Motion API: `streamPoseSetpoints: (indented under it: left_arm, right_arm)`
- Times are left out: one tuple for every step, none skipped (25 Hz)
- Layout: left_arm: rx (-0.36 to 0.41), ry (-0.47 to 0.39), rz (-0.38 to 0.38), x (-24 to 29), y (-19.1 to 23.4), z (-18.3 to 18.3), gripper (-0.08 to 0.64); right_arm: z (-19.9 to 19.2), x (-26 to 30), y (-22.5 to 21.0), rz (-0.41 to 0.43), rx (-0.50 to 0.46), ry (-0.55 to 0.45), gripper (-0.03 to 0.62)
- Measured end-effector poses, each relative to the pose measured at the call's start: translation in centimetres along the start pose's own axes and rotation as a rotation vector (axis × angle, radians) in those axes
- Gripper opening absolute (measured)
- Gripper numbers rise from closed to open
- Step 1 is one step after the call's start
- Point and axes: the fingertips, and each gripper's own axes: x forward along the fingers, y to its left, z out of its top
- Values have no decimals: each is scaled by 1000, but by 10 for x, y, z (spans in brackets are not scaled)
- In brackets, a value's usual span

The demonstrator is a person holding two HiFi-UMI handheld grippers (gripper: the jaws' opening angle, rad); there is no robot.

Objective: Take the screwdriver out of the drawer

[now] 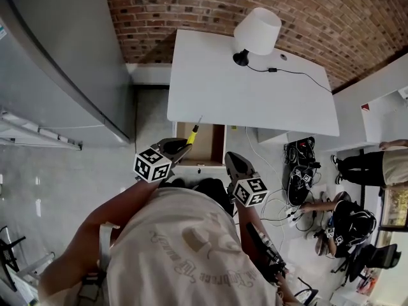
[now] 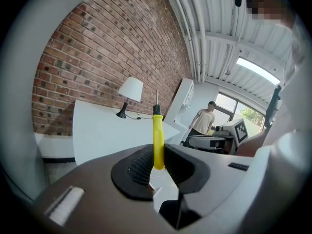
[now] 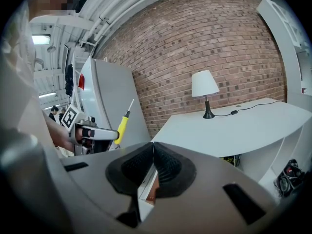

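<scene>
My left gripper [image 1: 183, 146] is shut on a yellow-handled screwdriver [image 1: 193, 133], whose thin metal shaft points toward the table. It hangs over the left part of the open drawer [image 1: 210, 146], which has a brown inside. In the left gripper view the screwdriver [image 2: 158, 139] stands upright, its handle pinched by the black pads [image 2: 139, 167] of the left gripper [image 2: 158, 162]. My right gripper [image 1: 236, 164] hovers at the drawer's front right corner. In the right gripper view that right gripper [image 3: 152, 156] is shut with nothing in it, and the screwdriver [image 3: 122, 124] shows at left.
The drawer belongs to a white table [image 1: 210, 88] against a brick wall [image 1: 319, 11]. A white lamp [image 1: 257, 30] with a black cable stands at its back. A tall grey cabinet [image 1: 64, 56] is at left. Bags and cables [image 1: 299, 171] lie on the floor and a person [image 1: 370, 166] stands at right.
</scene>
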Motion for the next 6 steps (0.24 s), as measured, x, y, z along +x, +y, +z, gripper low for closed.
streamPoseSetpoints:
  left_arm:
    - [-3,0,0,-1,1,0,64]
    - [-7,0,-2,-1,2,0,64]
    - [-13,0,-5,-2,3,0,64]
    - [-19,1,-10,-2,3,0,64]
    - [-26,1,-15,-2,3,0,64]
    - [-32,2,-21,-2,3,-1,64]
  right_arm:
    - [1,1,1,1,0,-1,7]
    - [2,3,2,4,-1,-2,6]
    - [4,5,4,7,-2,-3,7]
    - [4,7,6,11,-3,-3,8]
    - [5,8,7,14,-4,-3,7]
    - [5,10,9,17,-5,-2,8]
